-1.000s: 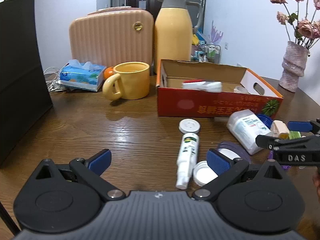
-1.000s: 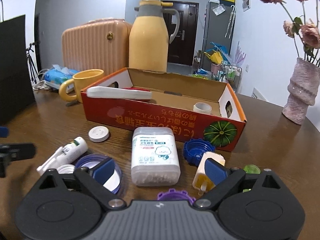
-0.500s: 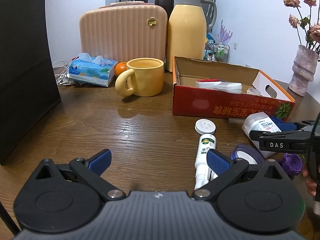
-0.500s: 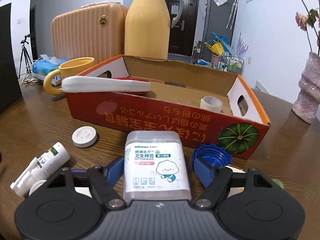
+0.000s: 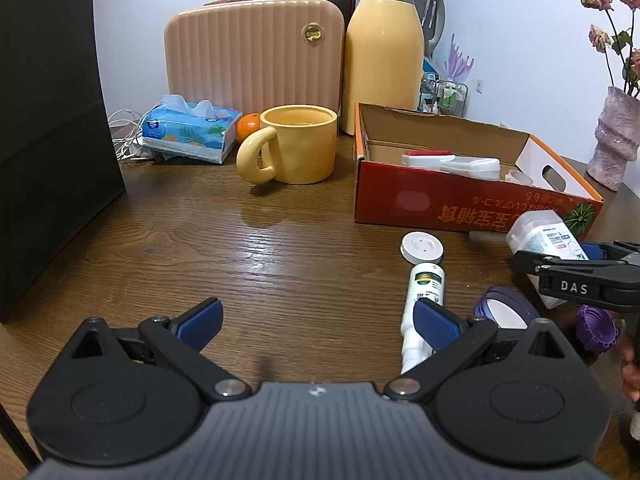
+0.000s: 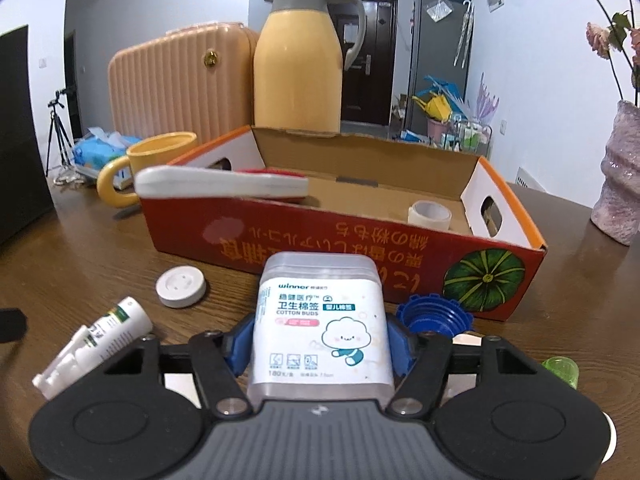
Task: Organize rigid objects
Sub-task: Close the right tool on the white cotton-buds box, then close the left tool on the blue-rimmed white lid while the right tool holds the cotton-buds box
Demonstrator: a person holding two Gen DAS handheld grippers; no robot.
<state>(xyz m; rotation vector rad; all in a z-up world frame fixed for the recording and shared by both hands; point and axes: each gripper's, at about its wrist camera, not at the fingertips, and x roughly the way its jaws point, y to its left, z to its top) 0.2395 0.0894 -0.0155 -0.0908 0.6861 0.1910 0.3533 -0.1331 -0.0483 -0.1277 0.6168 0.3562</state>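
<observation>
Lower end of cotton bud box point(image 6: 320, 324) hidden behind right gripper point(image 6: 320, 350) body; contact between blue pads point(image 6: 237, 346) and box sides partly covered

Nozzle end of spray tube point(image 5: 424, 304) masked by left gripper point(image 5: 316, 320) finger

Purple-rimmed lid point(image 5: 506, 312) and purple cap point(image 5: 596, 326) partly covered in left wrist view

Vase point(image 6: 620, 184) and flowers point(image 5: 612, 12) cut off at right edge

Small print on box label illegible; green cap point(image 6: 562, 370) partly hidden; floor of cardboard box point(image 5: 460, 204) mostly concealed by near wall
</observation>
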